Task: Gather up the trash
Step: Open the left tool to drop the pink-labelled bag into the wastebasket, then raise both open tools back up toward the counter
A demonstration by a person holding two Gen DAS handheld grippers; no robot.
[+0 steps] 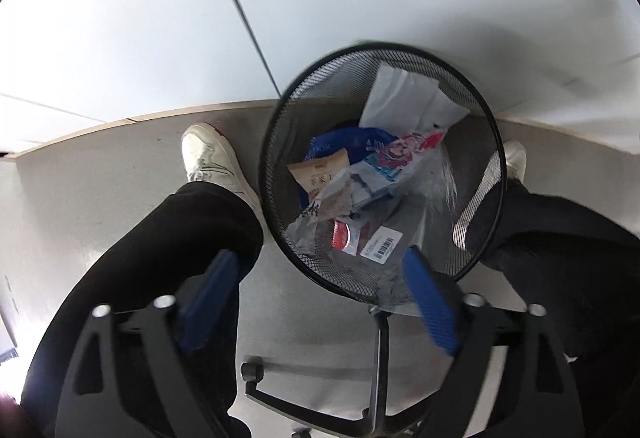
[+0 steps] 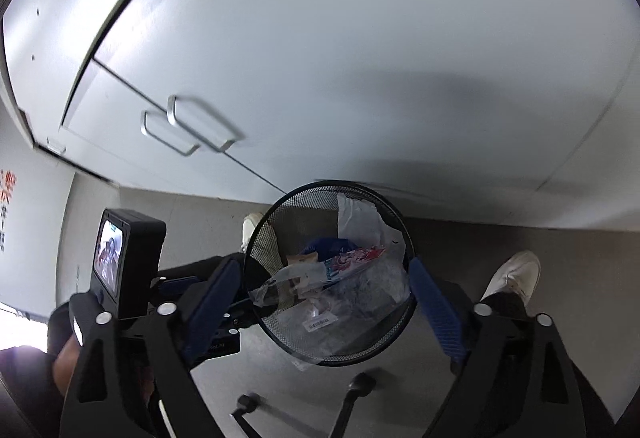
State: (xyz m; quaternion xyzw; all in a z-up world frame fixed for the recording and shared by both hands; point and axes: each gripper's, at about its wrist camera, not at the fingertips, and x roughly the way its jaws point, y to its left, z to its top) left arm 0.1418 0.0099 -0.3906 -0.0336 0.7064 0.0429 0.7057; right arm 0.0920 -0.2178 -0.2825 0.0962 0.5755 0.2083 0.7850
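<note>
Grey floor beside white cabinet doors (image 1: 120,49); operator seated, black mesh bin (image 1: 494,141) set between the feet, likely so both arms can reach it. Trash sits inside: white paper (image 1: 404,97), tan packet (image 1: 320,173), red wrapper (image 1: 342,234), barcode-labelled clear bag (image 1: 382,244). Left gripper (image 1: 320,298) hangs over the bin's near rim, jaws spread, empty. Right gripper (image 2: 324,306) likewise released, holding nothing, looking down into the bin
</note>
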